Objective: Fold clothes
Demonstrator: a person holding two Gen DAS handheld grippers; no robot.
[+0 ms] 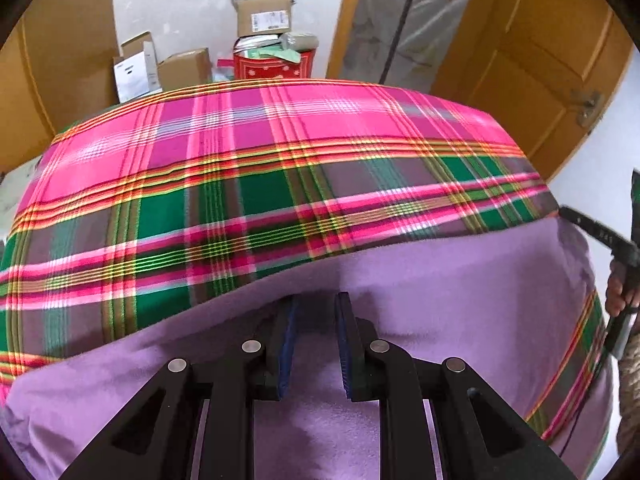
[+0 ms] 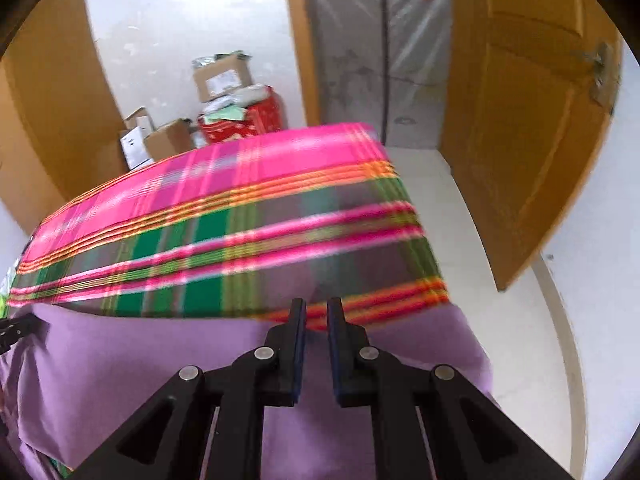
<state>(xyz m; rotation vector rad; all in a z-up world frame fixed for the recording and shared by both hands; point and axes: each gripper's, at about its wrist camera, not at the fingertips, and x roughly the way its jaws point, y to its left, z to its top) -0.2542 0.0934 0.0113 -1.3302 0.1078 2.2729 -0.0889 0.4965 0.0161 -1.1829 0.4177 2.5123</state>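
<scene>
Left gripper [image 1: 316, 344] sits at bottom centre of its view, blue-padded jaws a little apart with nothing between them, hovering over the purple garment [image 1: 440, 280]. Right gripper [image 2: 317, 344] at bottom centre of its view, jaws narrowly parted – whether they pinch the cloth cannot be told; tips sit at the garment's far edge. Labels on the cardboard boxes [image 1: 262, 16] in the upper middle are too small to read. Garment lies spread across the lower frame on a pink-green plaid cover [image 1: 240, 152] over the table. Red printed container [image 1: 276, 66] beside the boxes – white wall behind, wooden door [image 2: 528, 120] at upper right, pale floor.
</scene>
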